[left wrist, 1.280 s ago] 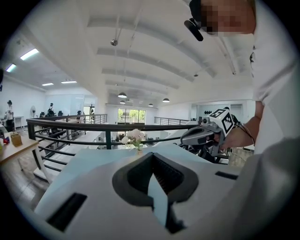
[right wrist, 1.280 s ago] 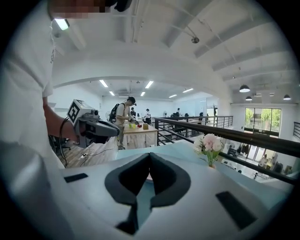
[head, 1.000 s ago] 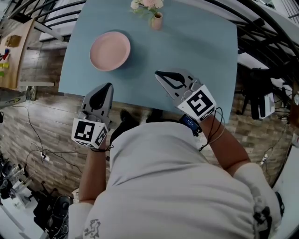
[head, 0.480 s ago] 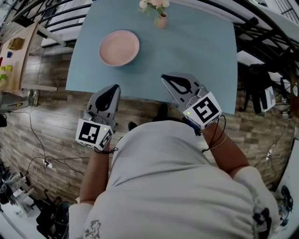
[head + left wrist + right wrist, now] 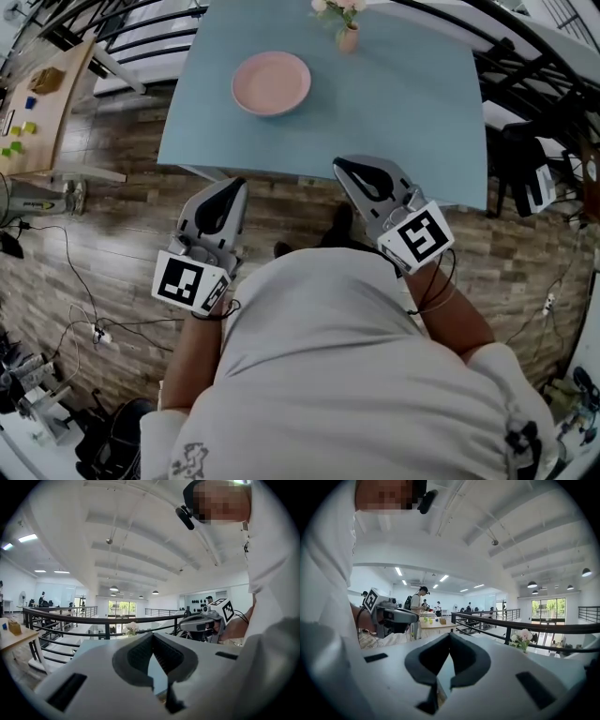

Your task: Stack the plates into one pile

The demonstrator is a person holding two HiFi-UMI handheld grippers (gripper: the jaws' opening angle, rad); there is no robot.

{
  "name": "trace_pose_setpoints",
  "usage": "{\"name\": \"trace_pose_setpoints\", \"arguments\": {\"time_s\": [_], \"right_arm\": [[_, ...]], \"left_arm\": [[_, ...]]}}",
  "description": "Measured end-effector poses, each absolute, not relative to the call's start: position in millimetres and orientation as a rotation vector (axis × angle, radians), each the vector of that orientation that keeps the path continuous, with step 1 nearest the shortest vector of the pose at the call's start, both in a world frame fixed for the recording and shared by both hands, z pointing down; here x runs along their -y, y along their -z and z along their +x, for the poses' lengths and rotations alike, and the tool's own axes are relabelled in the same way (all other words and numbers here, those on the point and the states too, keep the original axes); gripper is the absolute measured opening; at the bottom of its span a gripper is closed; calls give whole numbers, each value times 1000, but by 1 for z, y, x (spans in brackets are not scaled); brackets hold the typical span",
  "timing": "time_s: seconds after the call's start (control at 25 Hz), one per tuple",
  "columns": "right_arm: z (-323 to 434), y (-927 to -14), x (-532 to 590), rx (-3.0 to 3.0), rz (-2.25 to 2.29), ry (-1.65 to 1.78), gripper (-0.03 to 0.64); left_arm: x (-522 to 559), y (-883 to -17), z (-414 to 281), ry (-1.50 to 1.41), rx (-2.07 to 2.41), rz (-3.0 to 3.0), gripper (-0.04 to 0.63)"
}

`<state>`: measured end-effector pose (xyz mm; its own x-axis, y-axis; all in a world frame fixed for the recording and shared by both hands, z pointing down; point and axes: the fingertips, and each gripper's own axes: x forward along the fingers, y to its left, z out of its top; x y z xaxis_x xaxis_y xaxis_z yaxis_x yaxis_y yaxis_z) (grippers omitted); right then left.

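Note:
One pink plate (image 5: 271, 82) lies on the light blue table (image 5: 412, 112), toward its far left; I cannot tell from here whether it is a single plate or a pile. My left gripper (image 5: 233, 184) is shut and empty, hanging over the wooden floor just short of the table's near edge. My right gripper (image 5: 343, 166) is also shut and empty, its tips at that near edge. In the left gripper view the left gripper's (image 5: 153, 635) pads meet with nothing between them. The right gripper view shows the right gripper (image 5: 449, 636) the same way.
A small vase of flowers (image 5: 348, 34) stands at the table's far edge. Black railings (image 5: 141, 33) run behind the table. A wooden bench with coloured blocks (image 5: 33, 112) is at the left, dark equipment (image 5: 525, 173) at the right, and cables (image 5: 66, 272) cross the floor.
Both grippers have drawn back from over the table to its near edge and risen a little. The plate and table now sit farther off and more to the right in the head view.

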<state>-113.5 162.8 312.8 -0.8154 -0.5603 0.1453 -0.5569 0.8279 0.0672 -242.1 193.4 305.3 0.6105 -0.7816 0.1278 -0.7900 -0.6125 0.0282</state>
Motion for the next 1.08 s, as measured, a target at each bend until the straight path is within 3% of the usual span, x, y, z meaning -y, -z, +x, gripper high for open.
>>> {"name": "trace_pose_setpoints", "arguments": {"time_s": [0.56, 1.08], "right_arm": [[-150, -304, -216, 2826, 945, 39, 5], [-158, -292, -209, 2860, 888, 78, 5]], "left_arm": [[-242, -296, -294, -103, 1327, 2766, 5], [-238, -296, -295, -90, 1343, 2755, 5]]}}
